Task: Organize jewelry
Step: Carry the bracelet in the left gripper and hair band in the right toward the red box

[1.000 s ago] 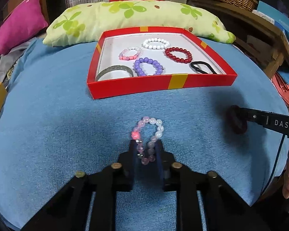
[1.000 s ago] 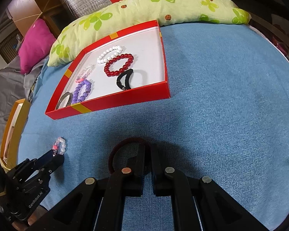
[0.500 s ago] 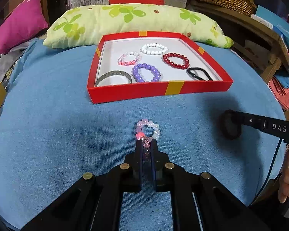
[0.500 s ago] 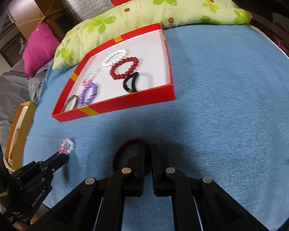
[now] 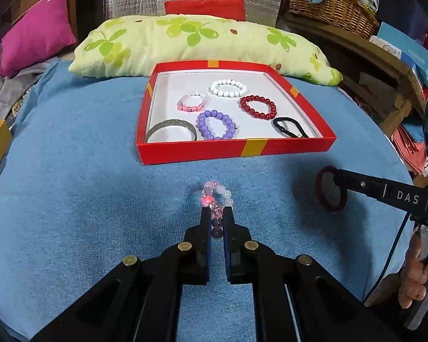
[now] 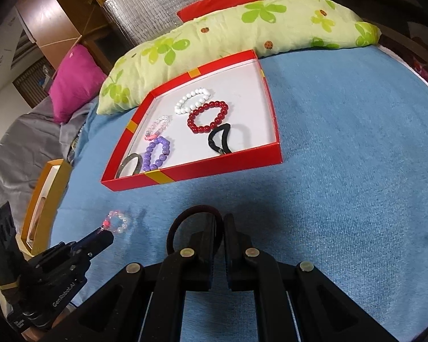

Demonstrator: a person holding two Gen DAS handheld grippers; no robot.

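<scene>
Surface: a bed (image 5: 71, 188) under a blue cover, ringed by clutter. Far side: one long yellow-green pillow (image 5: 191, 42) with leaf print, one red cushion (image 5: 205, 7) behind it, one magenta cushion (image 5: 34, 34) far left, a silver quilted panel at the back. Far right: one wicker basket (image 5: 331, 2) on a wooden shelf, and a blue box reading "FASHION". Left edge: an orange-rimmed box (image 6: 47, 196), mostly cut off.

One red tray (image 5: 231, 149) with yellow tape marks and a white floor lies far centre on the bed. Contents, counted: six pieces, namely a white bead bracelet (image 5: 227, 87), a dark red bead bracelet (image 5: 258, 107), a purple bead bracelet (image 5: 216, 124), a pink-and-clear bracelet (image 5: 193, 102), a grey bangle (image 5: 171, 131) partly hidden by the near wall, and a black hair tie (image 5: 289, 126).

Outside the tray: two pieces. The left tongs (image 5: 216, 213) are closed on a pale pink-and-white bead bracelet (image 5: 217, 195), near centre; its far loop sticks out past the tips, one bead glowing red. The right tongs (image 6: 222, 222) are pinched together on a dark maroon hair band (image 6: 195, 228), near right; whether it touches the cover cannot be told.

Writing: "DAS" on the right tongs' arm; "GenRobot.AI" on the left unit. A hand (image 5: 419, 279) at the right edge is cut off.
</scene>
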